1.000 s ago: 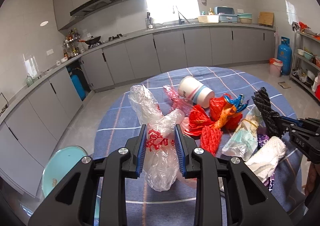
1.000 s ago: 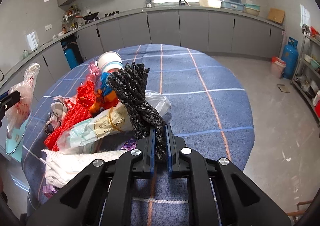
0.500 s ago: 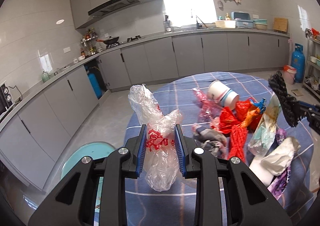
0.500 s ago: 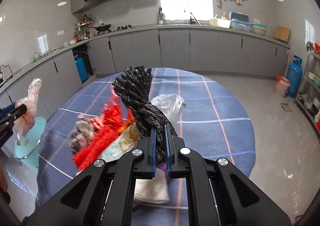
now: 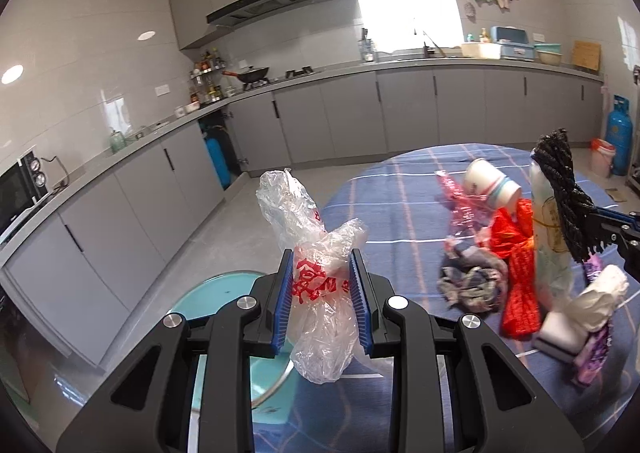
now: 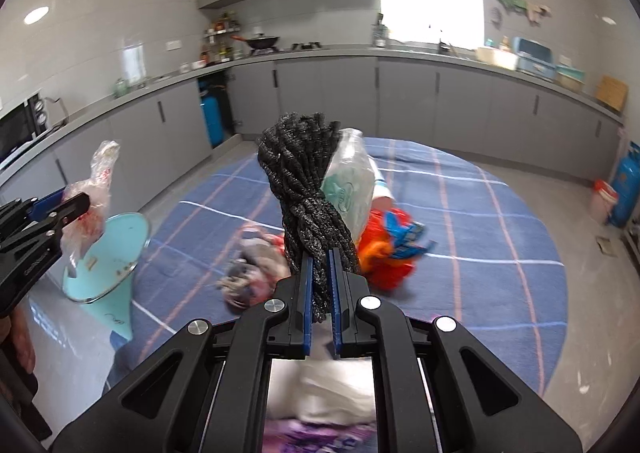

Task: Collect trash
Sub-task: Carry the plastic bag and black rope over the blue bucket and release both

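A: Nearest first: what has each claw got?

B: The left gripper (image 5: 320, 301) is pinching a crumpled clear plastic bag (image 5: 316, 253) with red print, held up off the table. The right gripper (image 6: 319, 293) is pressed together on a bundle of black braided cord (image 6: 308, 197), also lifted clear.

A: So which step is this?

B: I'd judge it the carry: both pieces picked up, neither dropped yet. Just beyond and below the left claw sits a pale blue bin (image 5: 216, 301) with a glass-like rim, beside the edge of the round table (image 5: 400, 213). The next move likely calls for bringing each claw over that opening and spreading it there, one after the other so they don't collide.

A: And what's left behind them?

B: More trash in a heap on the blue plaid cloth: a red mesh net (image 5: 520, 285), a grey rag (image 5: 472, 285), a white paper cup (image 5: 492, 185) on its side, and a white wad (image 5: 592, 301) near the edge.

A: Anything unclear?

B: The heap is blurred in the right view, the bin's inside is mostly hidden by the claw, and a clear bag (image 6: 348, 185) behind the cord is half covered.
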